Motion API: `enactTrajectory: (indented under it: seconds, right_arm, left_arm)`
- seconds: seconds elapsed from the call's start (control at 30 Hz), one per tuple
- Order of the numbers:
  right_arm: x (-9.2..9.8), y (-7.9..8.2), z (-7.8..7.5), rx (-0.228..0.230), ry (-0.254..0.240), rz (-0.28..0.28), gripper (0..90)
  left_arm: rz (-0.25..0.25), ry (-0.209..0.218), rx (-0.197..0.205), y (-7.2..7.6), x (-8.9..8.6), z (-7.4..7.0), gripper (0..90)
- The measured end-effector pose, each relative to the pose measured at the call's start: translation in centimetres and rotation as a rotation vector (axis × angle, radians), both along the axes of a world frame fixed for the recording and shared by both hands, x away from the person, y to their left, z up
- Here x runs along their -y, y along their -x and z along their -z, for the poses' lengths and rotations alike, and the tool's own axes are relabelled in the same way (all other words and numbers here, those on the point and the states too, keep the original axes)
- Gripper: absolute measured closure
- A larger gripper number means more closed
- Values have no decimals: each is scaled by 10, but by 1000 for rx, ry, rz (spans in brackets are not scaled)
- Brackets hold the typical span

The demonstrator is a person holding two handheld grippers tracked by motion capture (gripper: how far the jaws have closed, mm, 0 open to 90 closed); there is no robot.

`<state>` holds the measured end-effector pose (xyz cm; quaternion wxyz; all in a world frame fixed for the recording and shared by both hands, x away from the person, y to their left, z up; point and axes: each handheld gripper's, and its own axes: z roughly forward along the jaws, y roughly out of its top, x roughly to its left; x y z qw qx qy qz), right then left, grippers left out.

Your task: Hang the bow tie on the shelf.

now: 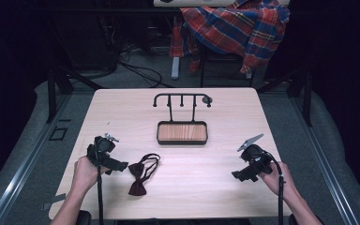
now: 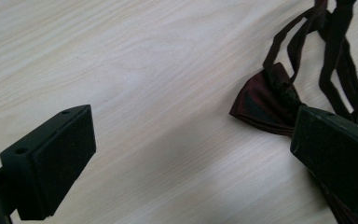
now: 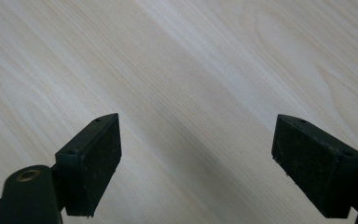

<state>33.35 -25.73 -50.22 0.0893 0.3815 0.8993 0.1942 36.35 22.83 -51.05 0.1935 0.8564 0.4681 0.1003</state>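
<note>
A dark red bow tie [image 1: 139, 177] with a looped strap lies flat on the pale wooden table [image 1: 215, 187], front left. My left gripper [image 1: 118, 165] hovers just left of it, held in a hand. In the left gripper view the jaws stand wide apart, my left gripper [image 2: 193, 142] open over bare wood, and the bow tie [image 2: 261, 105] lies beside the right-hand jaw, partly hidden by it. My right gripper [image 1: 238, 176] is held at the front right. In the right gripper view my right gripper [image 3: 196, 158] is open above empty tabletop.
A black stand [image 1: 182, 101] with hooks rises from a wooden-bottomed tray [image 1: 182, 132] at the table's middle back. Beyond the table a plaid shirt [image 1: 236, 26] hangs over a chair. Cables trail from both grippers toward the front edge.
</note>
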Motion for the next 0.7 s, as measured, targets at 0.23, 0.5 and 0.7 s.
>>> enactTrajectory:
  seconds: [0.23, 0.5, 0.7]
  right_arm:
    - [1, 0, -1, 29, -5, 11, 154]
    - [-4, 1, 0, 46, 41, -37, 154]
    - [-7, 2, 0, 42, 61, -34, 153]
  left_arm:
    - [9, 10, 9, -1, 5, -2, 1]
    - [35, 17, 1, -9, 15, 0, 1]
    - [69, 17, 18, -14, 28, 0, 1]
